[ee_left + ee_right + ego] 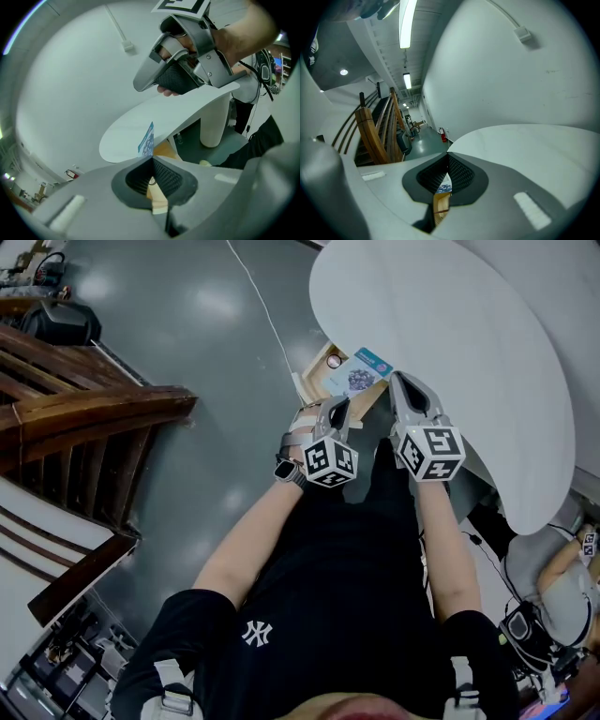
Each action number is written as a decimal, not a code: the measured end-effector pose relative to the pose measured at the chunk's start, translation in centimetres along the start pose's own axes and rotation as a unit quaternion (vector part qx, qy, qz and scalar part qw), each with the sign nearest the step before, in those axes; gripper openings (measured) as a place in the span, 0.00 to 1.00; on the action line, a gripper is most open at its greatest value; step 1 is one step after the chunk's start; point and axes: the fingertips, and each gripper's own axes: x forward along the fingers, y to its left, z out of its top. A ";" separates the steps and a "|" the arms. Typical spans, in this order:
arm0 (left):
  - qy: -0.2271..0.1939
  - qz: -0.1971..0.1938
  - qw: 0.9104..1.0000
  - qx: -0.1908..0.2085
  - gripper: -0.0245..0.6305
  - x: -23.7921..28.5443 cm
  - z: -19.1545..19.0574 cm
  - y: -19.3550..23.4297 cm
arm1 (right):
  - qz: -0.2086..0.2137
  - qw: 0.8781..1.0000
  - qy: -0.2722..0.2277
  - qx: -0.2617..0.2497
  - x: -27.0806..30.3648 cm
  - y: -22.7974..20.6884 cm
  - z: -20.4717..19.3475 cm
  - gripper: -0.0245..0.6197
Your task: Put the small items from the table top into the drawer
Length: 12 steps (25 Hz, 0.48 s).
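white tabletop (450,352) overhangs wooden drawer (315,381) w/ blue card (362,373).

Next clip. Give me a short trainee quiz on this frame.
1. True or false: the packet lies on the table.
2. The left gripper is: A) wide open, B) shut and empty, C) shut on the packet.
3. Fill in: the left gripper and the right gripper both hover over the open ____.
Key: 1 false, it is in the drawer; 2 B; 3 drawer.
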 end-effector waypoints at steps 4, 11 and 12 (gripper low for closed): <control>-0.003 0.008 1.000 -0.002 0.05 -0.8 -0.4 0.9 | 0.008 1.000 -0.003 -0.002 0.8 0.6 0.3 0.07; -0.004 0.023 1.000 -0.006 0.05 -2.4 -1.6 2.5 | 0.023 1.000 -0.007 -0.008 2.0 2.7 1.1 0.07; -0.004 0.024 1.000 -0.006 0.05 -2.6 -1.7 2.7 | 0.025 1.000 -0.007 -0.009 2.1 2.9 1.1 0.07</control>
